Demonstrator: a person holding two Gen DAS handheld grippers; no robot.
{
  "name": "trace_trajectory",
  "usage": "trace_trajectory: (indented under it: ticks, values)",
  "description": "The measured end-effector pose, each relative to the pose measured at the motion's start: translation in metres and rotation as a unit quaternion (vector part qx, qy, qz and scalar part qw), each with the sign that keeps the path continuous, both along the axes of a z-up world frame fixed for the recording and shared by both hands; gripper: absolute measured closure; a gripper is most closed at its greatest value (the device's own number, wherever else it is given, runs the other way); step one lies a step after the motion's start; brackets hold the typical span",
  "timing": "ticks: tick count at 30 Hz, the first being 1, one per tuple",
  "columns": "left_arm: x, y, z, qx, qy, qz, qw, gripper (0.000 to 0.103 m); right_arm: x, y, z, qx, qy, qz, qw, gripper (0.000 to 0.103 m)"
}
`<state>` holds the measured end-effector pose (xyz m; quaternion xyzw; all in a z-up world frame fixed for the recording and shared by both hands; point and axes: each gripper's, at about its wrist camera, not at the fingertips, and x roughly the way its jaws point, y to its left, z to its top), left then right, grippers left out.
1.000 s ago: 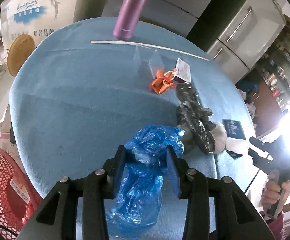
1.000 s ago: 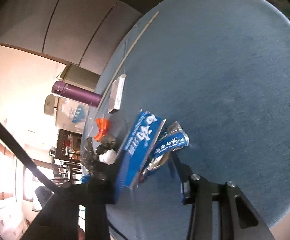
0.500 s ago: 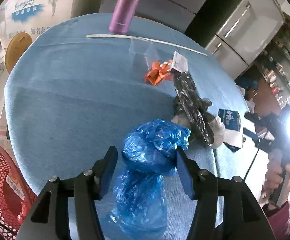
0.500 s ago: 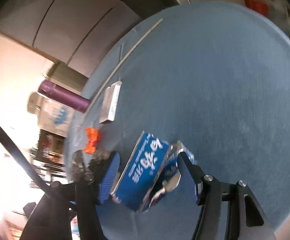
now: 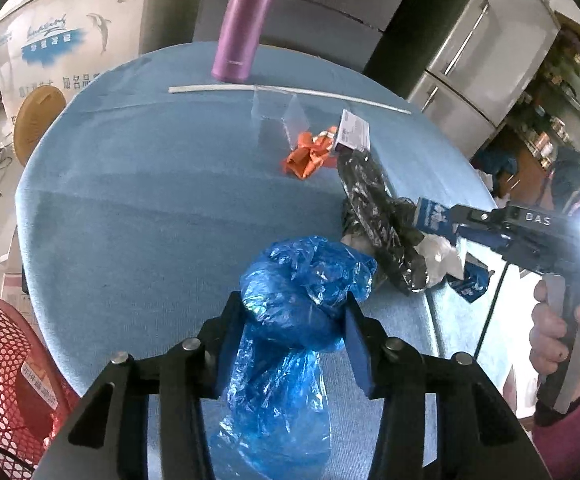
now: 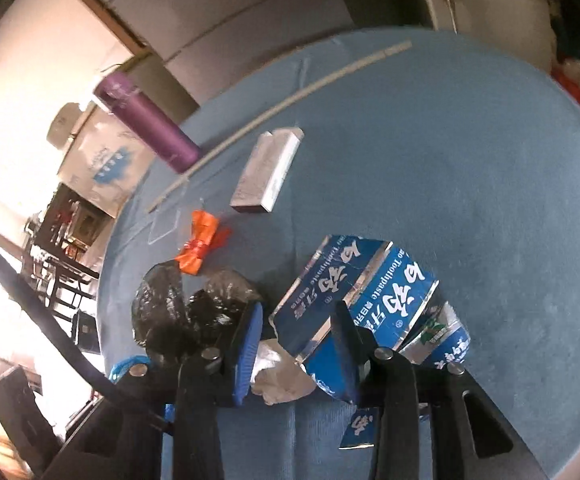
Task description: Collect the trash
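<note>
A round blue table (image 5: 137,200) fills both views. In the left wrist view, the left gripper (image 5: 294,320) sits at the lower centre, its jaws closing around a crumpled blue bag (image 5: 302,300). The bag's bunched top lies between the fingers and both pads touch it; its long axis runs from the bottom of the frame up toward the centre, along the fingers.

In the right wrist view, the right gripper (image 6: 296,340) is at the bottom centre, jaws closing. A flattened blue box (image 6: 354,292) lies between them, against the right finger; whether the left pad presses on it I cannot tell. The box's long axis runs from lower left to upper right, and most of it lies beyond the fingertips. White tissue (image 6: 281,376) lies below it, between the fingers.

Black wrap (image 5: 378,224) lies right of centre in the left view, an orange scrap (image 5: 308,156) above it, a purple flask (image 5: 245,20) at top.
</note>
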<state>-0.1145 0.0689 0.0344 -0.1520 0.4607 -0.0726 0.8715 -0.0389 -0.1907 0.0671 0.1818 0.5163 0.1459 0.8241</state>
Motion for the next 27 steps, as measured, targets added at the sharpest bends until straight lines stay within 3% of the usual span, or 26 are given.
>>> trace_trajectory:
  ticks: [1, 3, 6, 12, 19, 20, 27]
  values:
    - [-0.001, 0.001, 0.002, -0.001, -0.002, 0.001, 1.0000, 0.054, 0.000, -0.005, -0.001, 0.016, 0.011, -0.010, 1.000, 0.050]
    - [-0.004, 0.004, 0.007, 0.004, -0.010, 0.003, 0.9999, 0.054, -0.006, -0.019, 0.005, 0.055, 0.007, -0.030, 0.998, 0.045]
    - [-0.007, 0.007, 0.013, 0.010, -0.023, 0.004, 0.9997, 0.054, -0.019, -0.036, 0.020, 0.062, -0.019, -0.046, 0.997, 0.035]
    - [-0.017, 0.007, 0.024, 0.018, -0.045, -0.004, 0.9988, 0.054, -0.038, -0.080, 0.014, 0.060, 0.001, -0.097, 0.993, 0.035]
    - [-0.021, 0.001, 0.021, -0.006, -0.040, -0.026, 0.9988, 0.054, -0.043, -0.093, -0.029, 0.097, 0.050, -0.108, 0.988, 0.035]
    - [-0.022, 0.001, 0.021, -0.011, -0.037, -0.026, 0.9989, 0.054, -0.040, -0.091, -0.035, 0.097, 0.051, -0.115, 0.987, 0.036]
    - [-0.026, 0.004, 0.023, -0.014, -0.032, -0.015, 0.9993, 0.054, -0.023, -0.065, -0.045, 0.082, 0.043, -0.096, 0.991, 0.073]
